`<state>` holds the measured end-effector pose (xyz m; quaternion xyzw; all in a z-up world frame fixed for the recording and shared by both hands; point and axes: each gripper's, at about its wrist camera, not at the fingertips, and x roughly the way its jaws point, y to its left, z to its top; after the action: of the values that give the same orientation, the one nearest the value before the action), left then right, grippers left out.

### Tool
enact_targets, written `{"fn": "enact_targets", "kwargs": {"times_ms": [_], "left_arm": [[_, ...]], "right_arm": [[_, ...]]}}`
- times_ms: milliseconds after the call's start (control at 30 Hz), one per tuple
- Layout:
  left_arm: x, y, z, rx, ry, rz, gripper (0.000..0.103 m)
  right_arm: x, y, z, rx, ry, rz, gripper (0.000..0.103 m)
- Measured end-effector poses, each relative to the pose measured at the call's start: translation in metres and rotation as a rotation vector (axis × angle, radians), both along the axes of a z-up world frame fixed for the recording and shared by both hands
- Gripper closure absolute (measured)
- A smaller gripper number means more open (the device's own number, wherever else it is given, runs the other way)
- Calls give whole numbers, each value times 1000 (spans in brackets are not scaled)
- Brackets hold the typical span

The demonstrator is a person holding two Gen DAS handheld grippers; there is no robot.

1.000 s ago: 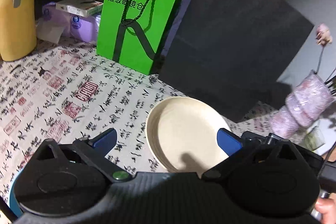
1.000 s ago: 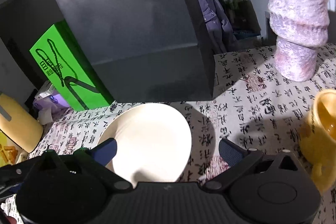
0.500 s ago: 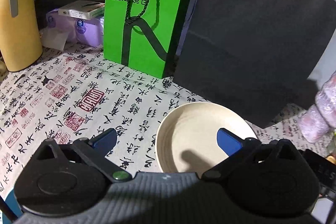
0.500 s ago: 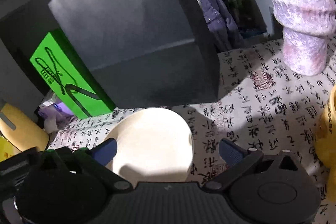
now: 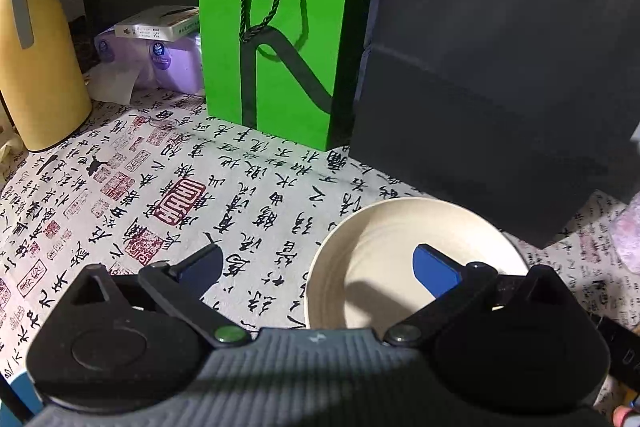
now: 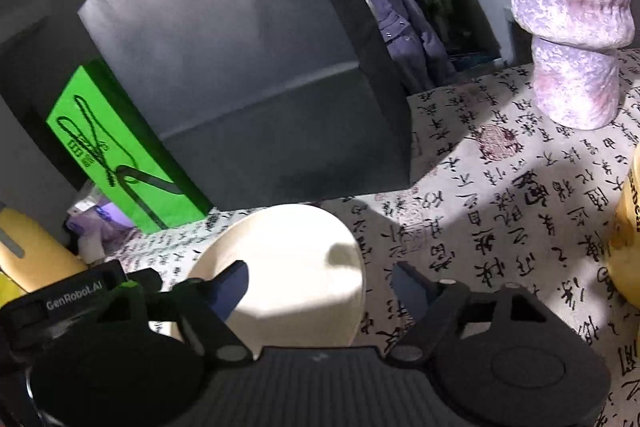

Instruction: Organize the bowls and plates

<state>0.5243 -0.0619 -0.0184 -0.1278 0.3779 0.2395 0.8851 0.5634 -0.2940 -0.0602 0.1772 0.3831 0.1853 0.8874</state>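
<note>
Left wrist view: our left gripper (image 5: pixel 316 265) hangs wide open, its left finger over the calligraphy-print tablecloth (image 5: pixel 120 195), its right finger above the shallow cream round bowl (image 5: pixel 384 239) resting there. In the right wrist view, our right gripper (image 6: pixel 318 283) is closing astride the bowl's right rim, pads not touching.

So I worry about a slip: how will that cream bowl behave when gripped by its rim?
The cream bowl looks rigid and smooth, so the fingers may slide on its thin rim. Sitting shallow and wide on the tablecloth, it probably won't tip, though it may skate if nudged.
</note>
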Motion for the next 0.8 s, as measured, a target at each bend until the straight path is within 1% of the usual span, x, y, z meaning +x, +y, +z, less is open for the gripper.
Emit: {"fn": "enact_targets", "kwargs": {"times_ms": [100, 167, 233, 300, 333, 400, 467, 567, 633, 700, 767, 800], "left_arm": [[5, -2, -5, 26, 23, 7, 1], [7, -1, -8, 30, 30, 20, 2], [9, 1, -11, 26, 40, 26, 6], [11, 2, -14, 25, 56, 19, 12], [11, 2, -16, 28, 63, 18, 14], [13, 4, -20, 29, 78, 22, 20], [14, 5, -23, 27, 93, 19, 24], [16, 3, -27, 46, 100, 0, 26], [17, 3, -30, 54, 108, -5, 28], [19, 3, -32, 49, 120, -6, 35], [20, 3, -35, 47, 129, -3, 39], [20, 3, -36, 49, 137, -5, 44]], "right_arm": [[2, 2, -5, -33, 12, -14, 42], [3, 3, -9, -49, 23, -19, 46], [4, 5, -12, -65, 30, -22, 54], [4, 6, -14, -78, 33, -24, 58], [4, 6, -15, -81, 34, -25, 61], [4, 7, -16, -88, 38, -23, 64], [4, 9, -18, -94, 41, -20, 65], [5, 12, -20, -109, 48, -8, 66], [5, 13, -22, -114, 50, -3, 71], [5, 14, -22, -112, 53, 1, 72], [5, 14, -23, -108, 56, 1, 72], [5, 15, -24, -105, 60, 2, 72]]}}
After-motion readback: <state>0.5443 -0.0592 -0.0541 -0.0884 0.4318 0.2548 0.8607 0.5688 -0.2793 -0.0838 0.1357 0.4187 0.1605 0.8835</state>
